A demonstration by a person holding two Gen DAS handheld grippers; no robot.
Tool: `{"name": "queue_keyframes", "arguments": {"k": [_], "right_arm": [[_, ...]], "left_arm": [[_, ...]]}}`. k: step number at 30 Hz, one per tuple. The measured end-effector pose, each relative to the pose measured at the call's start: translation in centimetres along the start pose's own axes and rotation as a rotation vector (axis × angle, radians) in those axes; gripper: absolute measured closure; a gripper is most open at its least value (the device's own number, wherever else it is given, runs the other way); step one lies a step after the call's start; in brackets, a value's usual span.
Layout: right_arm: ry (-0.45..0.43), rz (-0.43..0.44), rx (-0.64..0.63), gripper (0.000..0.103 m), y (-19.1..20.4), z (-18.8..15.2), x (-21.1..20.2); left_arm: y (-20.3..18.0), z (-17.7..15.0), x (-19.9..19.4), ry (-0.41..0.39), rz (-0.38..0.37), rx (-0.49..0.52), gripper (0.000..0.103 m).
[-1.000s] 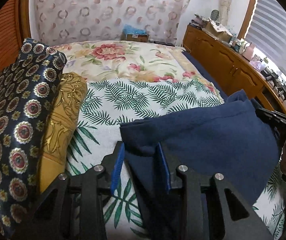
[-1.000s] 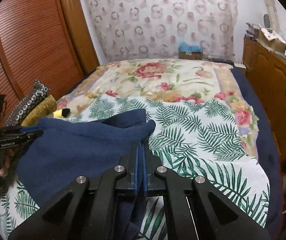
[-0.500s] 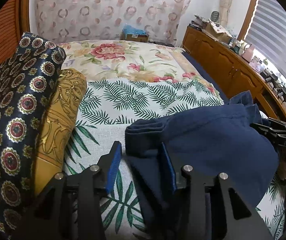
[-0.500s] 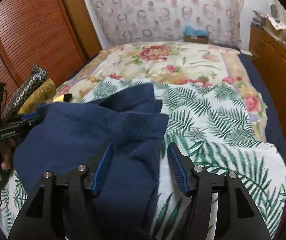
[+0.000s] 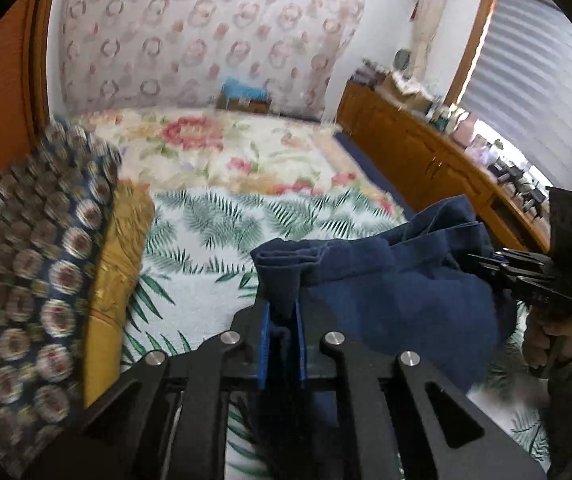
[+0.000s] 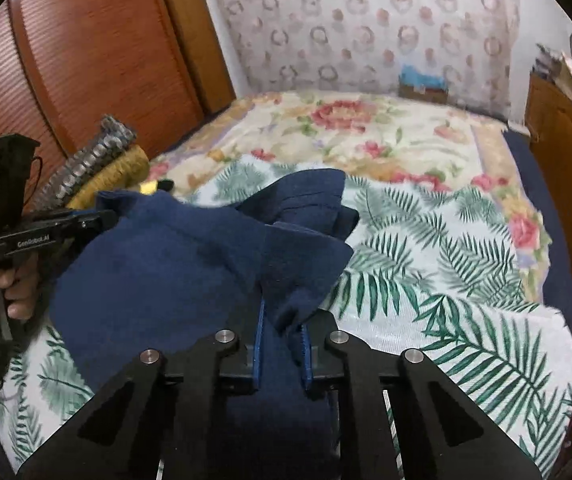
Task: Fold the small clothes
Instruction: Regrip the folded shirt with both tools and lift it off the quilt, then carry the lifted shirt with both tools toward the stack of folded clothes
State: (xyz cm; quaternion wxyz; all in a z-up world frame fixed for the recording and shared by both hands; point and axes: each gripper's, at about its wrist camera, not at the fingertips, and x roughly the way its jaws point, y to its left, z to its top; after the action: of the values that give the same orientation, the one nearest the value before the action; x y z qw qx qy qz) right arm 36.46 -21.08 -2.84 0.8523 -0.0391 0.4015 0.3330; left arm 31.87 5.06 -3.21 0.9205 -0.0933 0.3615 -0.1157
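Navy blue garment [image 5: 397,292], soft knit, bunched and partly doubled over, hanging slack between two pinched edges above the palm-leaf sheet [image 5: 206,232]; near-left edge gathering into stacked folds, a loose flap [image 6: 305,196] draping away toward the far side, lower part sagging onto the sheet

White letters stand on the side of the left gripper [image 6: 98,220], the black tool that a hand holds at the left edge of the right wrist view. They seem to say "GenRobot.AI", but they are small and a bit blurry, so the last letters are hard to make out. No other words or numbers can be read. The small box [image 6: 423,85] by the far wall is too fuzzy to show any label.
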Motion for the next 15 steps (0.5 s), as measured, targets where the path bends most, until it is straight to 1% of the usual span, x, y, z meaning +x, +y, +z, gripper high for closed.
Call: {"name": "queue_keyframes", "arguments": {"k": [2,5,8,15], "right_arm": [[-0.051,-0.01,-0.005,0.093,0.7,0.2,-1.7],[-0.104,-0.016,-0.008,0.093,1.9,0.5,-3.8],[-0.126,-0.029,-0.024,0.093,3.1,0.9,-5.2],[-0.172,-0.023,-0.054,0.093,5.4,1.8,-7.8]], "left_arm": [[-1.1,0.2,-2.1,-0.034,0.001,0.028,0.095],[-2.2,0.6,-4.5,-0.068,0.001,0.062,0.095],[-2.4,0.8,-6.2,-0.095,0.005,0.069,0.096],[-2.6,0.9,-10.6,-0.172,0.029,0.086,0.096]]}}
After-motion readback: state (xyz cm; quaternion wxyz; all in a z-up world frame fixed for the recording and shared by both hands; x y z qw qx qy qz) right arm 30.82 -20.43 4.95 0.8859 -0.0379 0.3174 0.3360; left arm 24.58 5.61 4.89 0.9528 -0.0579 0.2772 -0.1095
